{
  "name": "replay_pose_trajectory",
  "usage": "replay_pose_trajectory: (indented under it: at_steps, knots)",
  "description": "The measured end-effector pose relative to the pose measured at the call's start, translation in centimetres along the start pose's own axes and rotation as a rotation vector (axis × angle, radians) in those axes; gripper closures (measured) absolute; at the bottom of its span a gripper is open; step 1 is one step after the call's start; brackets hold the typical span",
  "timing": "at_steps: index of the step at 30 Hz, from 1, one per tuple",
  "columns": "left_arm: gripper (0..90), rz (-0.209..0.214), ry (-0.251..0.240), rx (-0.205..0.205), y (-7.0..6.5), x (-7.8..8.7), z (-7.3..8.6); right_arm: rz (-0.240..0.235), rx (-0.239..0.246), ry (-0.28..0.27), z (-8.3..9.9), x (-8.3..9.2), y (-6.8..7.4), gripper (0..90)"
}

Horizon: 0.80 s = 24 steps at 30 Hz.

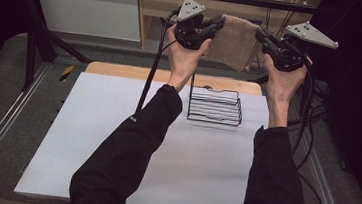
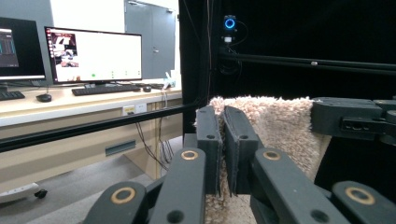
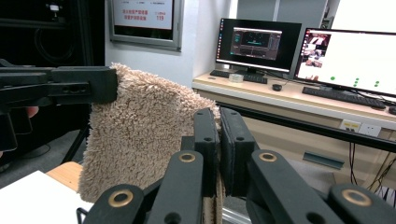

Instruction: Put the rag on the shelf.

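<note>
Beige shaggy towel (image 1: pixel 235 41) is showing plain, black wire rack (image 1: pixel 215 106) is sitting on white surface (image 1: pixel 115 141).

We see a towel (image 1: pixel 236 41) of thick beige cloth, its pile shaggy, looped and matt, rough to the eye in both gripper views. The left gripper (image 1: pixel 218 25) and the right gripper (image 1: pixel 261 37), each at a top corner of the towel, look like matt black plastic with brass-coloured rings at the joints; each carries a flat grey plate with a dull, smooth finish. Below the towel stands a rack (image 1: pixel 215 105) of thin black wire, slightly glossy. The rack rests on a table (image 1: pixel 115 141) covered in smooth, matt white sheet, with bare pale wood showing along the edge behind the rack.
</note>
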<state>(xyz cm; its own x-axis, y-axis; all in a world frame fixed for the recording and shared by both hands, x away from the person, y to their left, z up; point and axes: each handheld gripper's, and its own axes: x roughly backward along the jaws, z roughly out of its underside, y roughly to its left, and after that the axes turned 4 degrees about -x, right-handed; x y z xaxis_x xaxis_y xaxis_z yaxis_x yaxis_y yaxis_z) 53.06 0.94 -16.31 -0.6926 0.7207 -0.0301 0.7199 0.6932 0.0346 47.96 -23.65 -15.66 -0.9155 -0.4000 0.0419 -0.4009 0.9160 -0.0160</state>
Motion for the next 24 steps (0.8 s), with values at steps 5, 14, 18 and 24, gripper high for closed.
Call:
replay_pose_trajectory:
  at_steps: [5,14,18,24]
  knots:
    - [85.6,-0.002,-0.005,-0.003,0.6,-0.5,0.3,0.001,-0.008,-0.007,0.0,-0.8,-0.5,86.1]
    - [85.6,0.001,0.049,-0.006,1.2,-0.6,2.6,-0.01,0.003,0.034,1.8,-2.0,-0.8,86.1]
    - [85.6,0.003,0.067,-0.001,1.1,-0.6,3.7,-0.017,-0.006,0.055,2.8,-2.3,-1.1,86.0]
    - [85.6,0.025,0.082,0.003,0.9,-0.3,5.0,-0.032,-0.002,0.076,4.0,-2.0,-1.3,86.0]
